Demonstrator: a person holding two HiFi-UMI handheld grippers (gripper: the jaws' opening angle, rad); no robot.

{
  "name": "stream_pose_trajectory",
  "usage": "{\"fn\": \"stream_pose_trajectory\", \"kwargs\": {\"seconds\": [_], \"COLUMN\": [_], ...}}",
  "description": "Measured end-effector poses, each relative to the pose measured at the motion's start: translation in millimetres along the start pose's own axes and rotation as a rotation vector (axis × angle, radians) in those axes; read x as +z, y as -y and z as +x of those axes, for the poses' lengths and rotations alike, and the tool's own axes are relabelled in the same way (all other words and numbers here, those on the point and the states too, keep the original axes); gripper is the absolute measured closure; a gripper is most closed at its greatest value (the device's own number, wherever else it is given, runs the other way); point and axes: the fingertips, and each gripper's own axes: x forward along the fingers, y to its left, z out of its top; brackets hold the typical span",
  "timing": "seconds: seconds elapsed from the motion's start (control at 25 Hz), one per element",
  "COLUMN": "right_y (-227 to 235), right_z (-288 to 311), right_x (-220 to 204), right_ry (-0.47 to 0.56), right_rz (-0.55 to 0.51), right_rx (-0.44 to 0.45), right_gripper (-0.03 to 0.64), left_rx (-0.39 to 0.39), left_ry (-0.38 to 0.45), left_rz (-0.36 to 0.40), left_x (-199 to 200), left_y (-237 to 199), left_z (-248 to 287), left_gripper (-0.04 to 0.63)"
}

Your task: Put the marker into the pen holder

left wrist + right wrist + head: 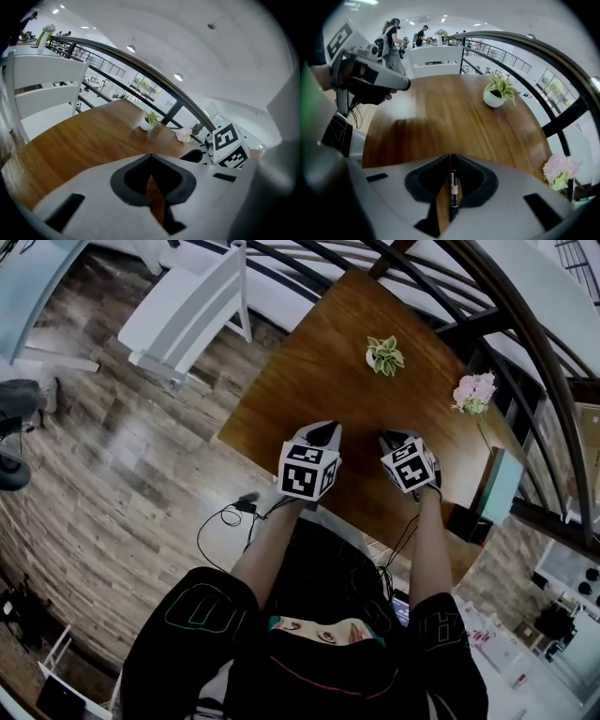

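A thin black marker (pixel 453 190) with a pale label shows in the right gripper view. It runs along the seam of my right gripper (pixel 451 157), whose jaws are shut on it. In the head view this gripper (pixel 394 437) hovers over the near part of the wooden table (pixel 309 362) and hides the marker. My left gripper (pixel 322 432) hangs beside it, a little to the left. Its jaws (pixel 151 155) are shut with only bare wood showing between them. I cannot pick out a pen holder with certainty.
A small potted plant (pixel 384 354) stands mid-table and pink flowers (pixel 474 392) at the far right. A teal box (pixel 499 486) and a black object (pixel 469 521) sit at the table's right edge. A curved railing (pixel 525 343) runs behind, and a white chair (pixel 192 306) stands to the left.
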Motion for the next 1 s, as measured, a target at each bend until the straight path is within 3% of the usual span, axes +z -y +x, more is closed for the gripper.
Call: {"fn": "stream_pose_trajectory", "kwargs": {"seconds": [0.36, 1.0], "right_y": [-3, -11], "right_z": [15, 16], "right_x": [-9, -11], "right_ry": [-0.083, -0.069], "right_rz": [-0.006, 0.044], "right_rx": [0.056, 0.064], "right_gripper": [0.554, 0.572], "left_rx": [0.018, 0.012], "left_ry": [0.006, 0.025], "left_rz": [-0.045, -0.019], "left_x": [-5, 2], "left_y": [-16, -1], "left_z": [-3, 0], "left_gripper": [0.588, 0.588]}}
